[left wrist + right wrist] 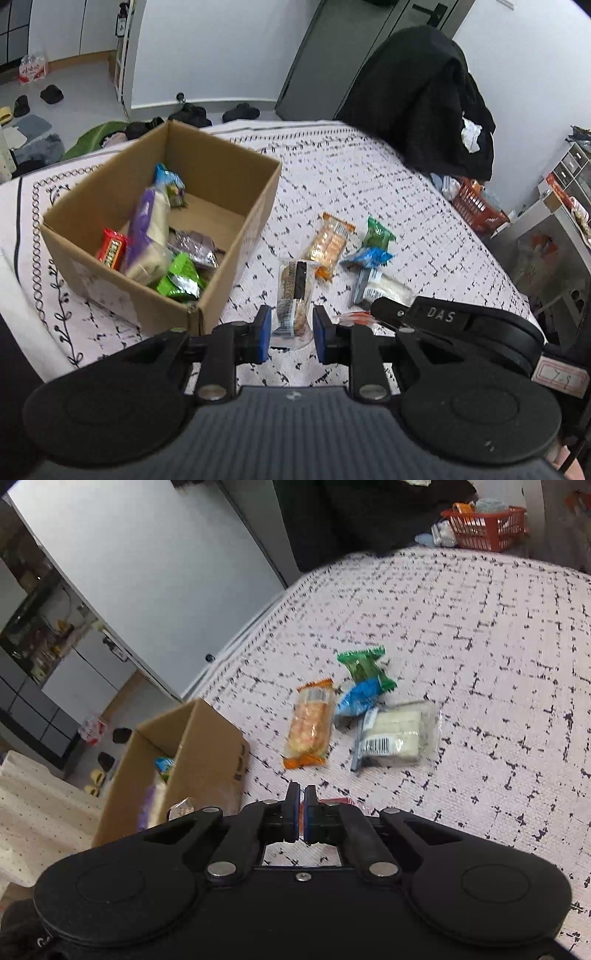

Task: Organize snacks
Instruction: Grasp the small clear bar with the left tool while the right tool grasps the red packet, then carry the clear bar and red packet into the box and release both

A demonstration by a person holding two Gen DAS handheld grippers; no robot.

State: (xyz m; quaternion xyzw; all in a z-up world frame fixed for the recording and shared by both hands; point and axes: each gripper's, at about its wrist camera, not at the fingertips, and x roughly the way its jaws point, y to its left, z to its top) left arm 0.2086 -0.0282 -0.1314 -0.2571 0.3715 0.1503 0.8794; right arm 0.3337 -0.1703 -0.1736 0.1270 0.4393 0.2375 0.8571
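On the patterned cloth (369, 177) sits a brown cardboard box (236, 258) with its top open. Inside it lie a red pack (111, 248), a long purple and cream pack (147, 236), a bright green pack (181, 278), a dark purple pack (195, 247) and a small blue pack (168, 182). Just right of the box, loose snacks lie on the cloth: an orange biscuit pack (309, 726), a green candy (365, 666), a blue candy (357, 698) touching it, and a clear pack of white cake (397, 734). The left gripper (291, 329) has its blue pads wide apart, one on each side of a clear bread pack (295, 299), and does not squeeze it. The right gripper (300, 812) has its pads almost together, pinched on a thin red wrapper (334, 802) low over the cloth
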